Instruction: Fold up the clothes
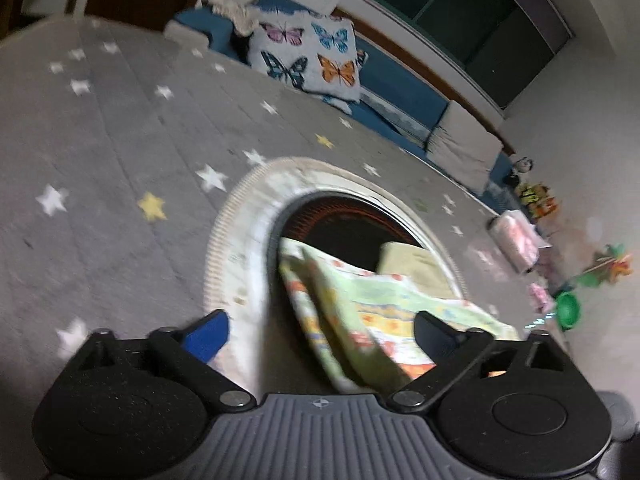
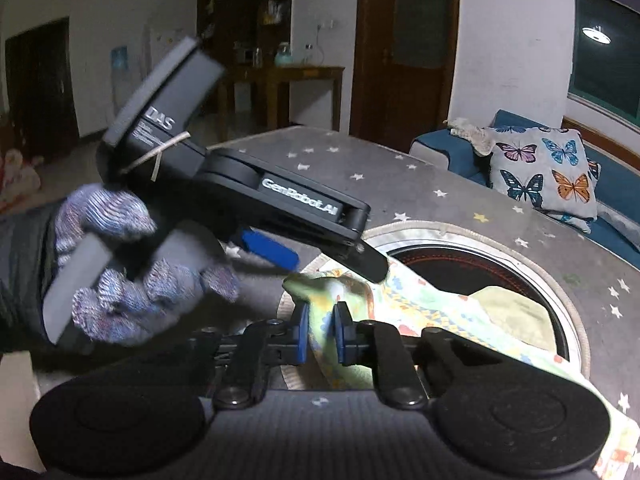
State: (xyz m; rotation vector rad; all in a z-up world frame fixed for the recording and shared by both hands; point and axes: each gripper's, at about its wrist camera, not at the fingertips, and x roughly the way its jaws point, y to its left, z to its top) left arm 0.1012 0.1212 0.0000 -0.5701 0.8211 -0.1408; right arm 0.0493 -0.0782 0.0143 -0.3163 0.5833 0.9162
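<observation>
Draping out of a round dark opening in the star-print grey cover, the pale green patterned cloth with orange and yellow print runs from inside the hole over its near rim, towards both tools. A second, plain yellow-beige folded piece sits deeper in the opening, behind the patterned cloth. A whitish ribbed trim ring edges the hole.

Right gripper: jaws narrow, blue pads pinching a bunched fold of the patterned cloth at the near-left rim of the opening. Cloth passes between the pads and hangs below them.

Left gripper: jaws spread wide, nothing clamped. Right wrist view shows it as a black body tilted down over the same fold, one black finger lying against the cloth, the blue-padded finger apart from it on the left. A knit-gloved hand holds its handle.

Left wrist view is motion-blurred, so fine cloth detail is unclear.

Around: butterfly-print white cushion on a blue sofa past the far edge of the cover, grey seat pad to its right, colourful toys and a green bowl-like item off the right edge. Wooden table and dark door in the background.
</observation>
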